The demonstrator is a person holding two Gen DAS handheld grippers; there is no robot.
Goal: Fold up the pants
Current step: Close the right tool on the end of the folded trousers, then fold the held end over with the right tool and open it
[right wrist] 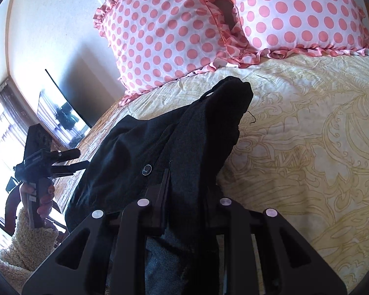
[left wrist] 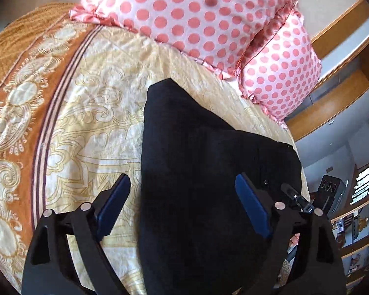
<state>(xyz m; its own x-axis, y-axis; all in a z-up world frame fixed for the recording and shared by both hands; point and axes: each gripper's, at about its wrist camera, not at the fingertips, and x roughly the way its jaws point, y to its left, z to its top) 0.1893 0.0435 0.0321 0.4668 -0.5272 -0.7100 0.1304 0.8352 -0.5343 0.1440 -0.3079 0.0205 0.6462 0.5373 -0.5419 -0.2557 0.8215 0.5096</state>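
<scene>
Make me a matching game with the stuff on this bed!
Things:
1. pants
2. pillows
3. left gripper
4. right gripper

Descriptions:
A. pink dots on white
B. black, lying on the bedspread
C. fingers shut on cloth
D. fingers wide apart, blue pads

Pairs: 1-B, 2-A, 3-D, 4-C

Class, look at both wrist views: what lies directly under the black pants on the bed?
The black pants lie on a cream and gold patterned bedspread; it shows all round them. The part beneath them is covered. The right gripper pinches their near edge.
</scene>
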